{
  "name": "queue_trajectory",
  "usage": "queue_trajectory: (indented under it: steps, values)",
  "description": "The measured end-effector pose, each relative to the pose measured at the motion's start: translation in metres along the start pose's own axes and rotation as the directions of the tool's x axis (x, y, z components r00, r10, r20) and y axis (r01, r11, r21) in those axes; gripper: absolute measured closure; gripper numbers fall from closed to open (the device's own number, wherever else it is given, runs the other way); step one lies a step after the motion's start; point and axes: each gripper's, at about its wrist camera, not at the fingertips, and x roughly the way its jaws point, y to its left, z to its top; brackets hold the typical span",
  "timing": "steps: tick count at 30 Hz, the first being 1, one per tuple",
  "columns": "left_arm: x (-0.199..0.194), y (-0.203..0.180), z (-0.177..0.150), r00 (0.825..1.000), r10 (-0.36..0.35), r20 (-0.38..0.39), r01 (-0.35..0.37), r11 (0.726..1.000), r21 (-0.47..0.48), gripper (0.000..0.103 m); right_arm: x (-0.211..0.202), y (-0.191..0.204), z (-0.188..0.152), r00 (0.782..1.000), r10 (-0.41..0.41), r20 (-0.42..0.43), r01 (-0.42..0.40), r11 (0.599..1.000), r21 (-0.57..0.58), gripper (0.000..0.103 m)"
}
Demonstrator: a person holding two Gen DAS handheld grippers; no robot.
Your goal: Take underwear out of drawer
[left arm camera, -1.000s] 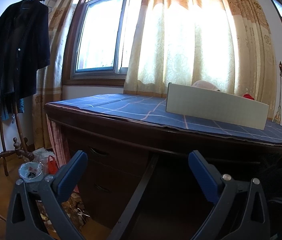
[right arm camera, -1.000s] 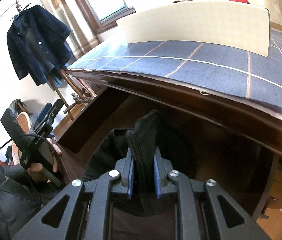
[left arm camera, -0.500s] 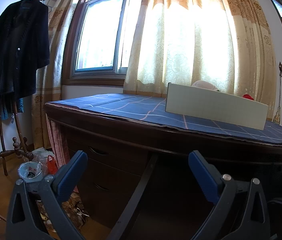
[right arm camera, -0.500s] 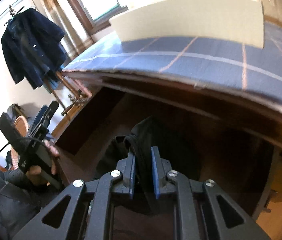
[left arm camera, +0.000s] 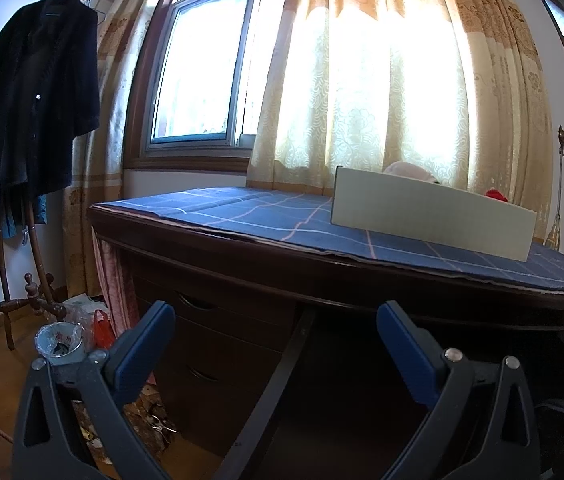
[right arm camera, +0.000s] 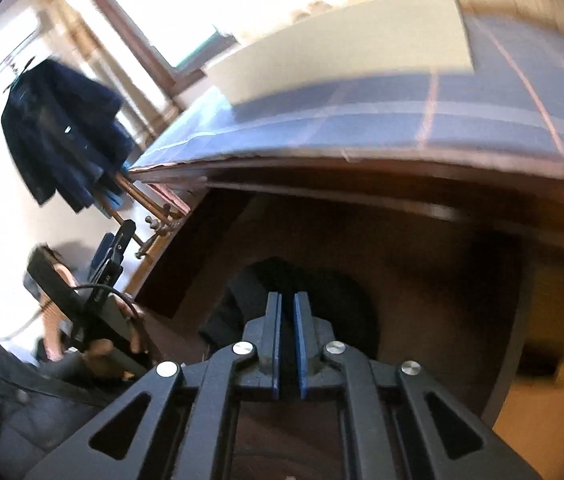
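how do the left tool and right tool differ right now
The left tool stands wide open with nothing between its blue pads; the right tool is shut, apparently on the black underwear. The left points roughly level at the desk front; the right tilts down into the open drawer. Both share black frames and blue pads.

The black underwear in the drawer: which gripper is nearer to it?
Right. The right gripper is shut on the underwear; the left gripper hangs open off to the side, holding nothing.

The right gripper, jaws nearly together, pinches the black underwear above the open drawer under the desk with its blue checked cloth.
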Motion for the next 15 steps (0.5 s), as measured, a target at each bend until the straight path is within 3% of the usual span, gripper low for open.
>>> queue_trajectory:
  steps: [2,3,4,7,9,12,15]
  values:
    - [0.000,-0.001,0.000,1.000,0.000,0.000,0.000,1.000,0.000,0.000,0.009,-0.011,-0.001,0.998,-0.005,-0.059,0.010,0.997,0.078,0.063]
    - [0.000,-0.001,0.000,1.000,0.000,0.000,0.000,1.000,0.001,0.000,0.015,-0.018,-0.002,0.997,0.006,-0.078,0.004,0.992,0.126,0.028]
    - [0.001,0.000,0.000,1.000,-0.001,0.001,0.001,1.000,0.001,0.000,0.019,-0.024,-0.003,0.996,0.021,-0.085,-0.006,0.985,0.174,0.008]
    - [0.000,-0.001,0.000,1.000,-0.002,0.003,0.002,1.000,0.005,0.000,0.036,-0.047,-0.008,0.992,0.086,-0.093,-0.048,0.933,0.357,0.008]
    - [0.000,-0.002,0.000,1.000,-0.002,0.006,0.001,1.000,0.007,0.000,0.046,-0.059,-0.012,0.989,0.084,-0.121,-0.022,0.897,0.442,0.008]
    - [0.000,-0.003,-0.001,1.000,-0.002,0.008,0.002,1.000,0.008,0.000,0.063,-0.067,-0.022,0.979,0.105,-0.174,0.003,0.848,0.530,0.008]
    - [0.000,-0.004,-0.001,1.000,-0.002,0.009,0.002,1.000,0.010,0.000,0.083,-0.058,-0.029,0.964,0.130,-0.230,0.016,0.839,0.543,0.008]
